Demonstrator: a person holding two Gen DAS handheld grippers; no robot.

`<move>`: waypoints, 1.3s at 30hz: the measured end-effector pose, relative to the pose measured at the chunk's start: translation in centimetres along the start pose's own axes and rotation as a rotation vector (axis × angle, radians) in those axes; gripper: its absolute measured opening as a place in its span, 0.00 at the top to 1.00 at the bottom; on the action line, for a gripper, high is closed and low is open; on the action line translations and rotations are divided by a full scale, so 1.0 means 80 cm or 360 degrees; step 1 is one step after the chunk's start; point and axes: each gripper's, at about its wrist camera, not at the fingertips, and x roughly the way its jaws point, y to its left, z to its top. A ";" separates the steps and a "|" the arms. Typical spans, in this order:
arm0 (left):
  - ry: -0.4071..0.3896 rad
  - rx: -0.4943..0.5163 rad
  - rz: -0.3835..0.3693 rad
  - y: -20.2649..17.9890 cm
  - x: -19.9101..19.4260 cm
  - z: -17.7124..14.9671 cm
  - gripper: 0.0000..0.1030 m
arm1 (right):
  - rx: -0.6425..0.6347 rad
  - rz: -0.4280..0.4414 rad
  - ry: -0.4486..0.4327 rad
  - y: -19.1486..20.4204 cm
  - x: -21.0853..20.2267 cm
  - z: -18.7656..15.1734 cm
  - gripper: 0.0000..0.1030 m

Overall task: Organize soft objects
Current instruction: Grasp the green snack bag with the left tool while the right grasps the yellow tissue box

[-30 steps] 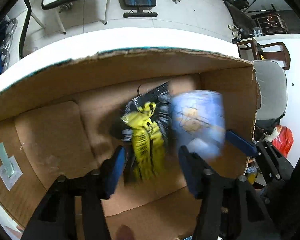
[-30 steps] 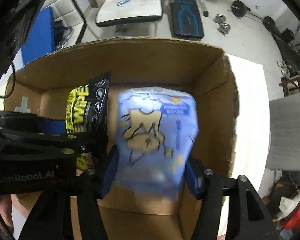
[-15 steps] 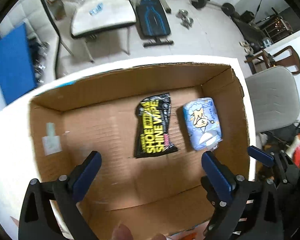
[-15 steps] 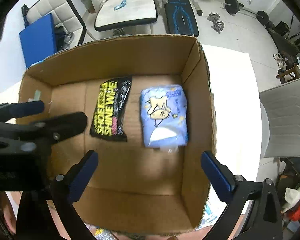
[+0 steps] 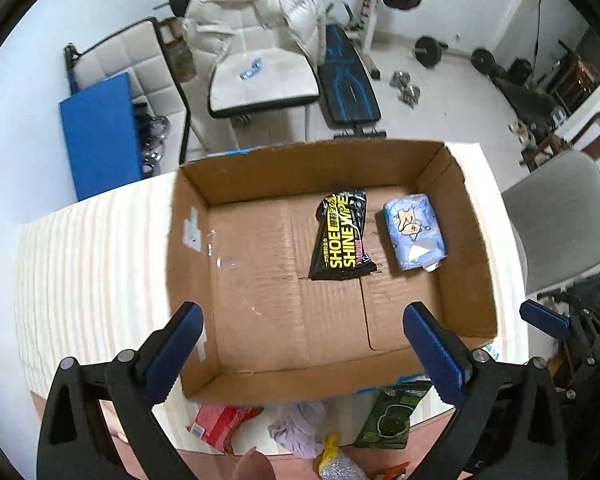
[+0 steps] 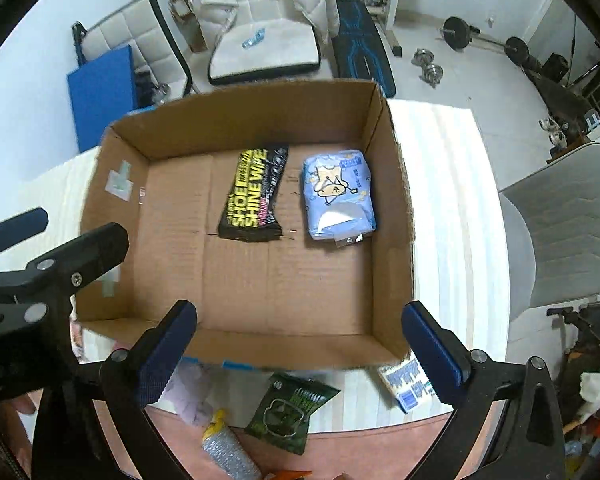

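Green foil pouch (image 6: 292, 414), low centre on the bench (image 6: 452, 184), judged light, crinkly, slippery: grip across its middle; left gripper (image 5: 300, 344) and right gripper (image 6: 300, 340) fingers spread, empty

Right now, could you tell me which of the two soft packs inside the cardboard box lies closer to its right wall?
The light-blue cartoon-print pack; the black-and-yellow shoe-wipe pack lies nearer the middle.

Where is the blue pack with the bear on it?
The blue pack lies flat in the box, near its right wall, with the black wipes pack just to its left.
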 end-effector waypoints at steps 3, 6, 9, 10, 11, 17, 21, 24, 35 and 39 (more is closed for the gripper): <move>-0.0040 -0.0045 0.0026 0.004 -0.026 -0.018 0.00 | -0.0049 0.0001 -0.0066 -0.007 -0.027 -0.016 0.00; -0.0036 -0.0088 0.0044 0.012 -0.040 -0.046 0.00 | -0.0066 -0.0006 -0.0077 -0.030 -0.043 -0.038 0.00; 0.0042 -0.0158 0.0094 0.021 -0.030 -0.092 0.00 | -0.0029 -0.0026 -0.0009 -0.076 -0.043 -0.071 0.00; 0.0091 -0.0191 0.0093 0.021 -0.020 -0.109 0.00 | -0.0005 -0.0057 0.0047 -0.095 -0.034 -0.084 0.00; 0.0135 -0.0216 0.0071 0.021 -0.011 -0.122 0.00 | 0.0012 -0.0077 0.0085 -0.110 -0.026 -0.094 0.00; 0.0429 -0.0110 -0.0105 -0.048 0.086 -0.178 0.03 | 0.0076 -0.0063 0.0339 -0.181 0.071 -0.137 0.00; 0.0581 0.0062 -0.0147 -0.109 0.148 -0.198 0.14 | -0.0011 -0.0050 0.0395 -0.182 0.120 -0.136 0.00; 0.0647 0.0163 -0.0114 -0.141 0.184 -0.209 0.14 | -0.0088 -0.0039 0.0419 -0.177 0.151 -0.129 0.01; 0.0727 0.0182 -0.0086 -0.178 0.231 -0.220 0.50 | 0.0033 0.0029 0.0740 -0.195 0.174 -0.177 0.35; 0.0703 0.0144 -0.0060 -0.177 0.232 -0.214 0.50 | 0.0126 0.0030 0.0723 -0.205 0.177 -0.186 0.34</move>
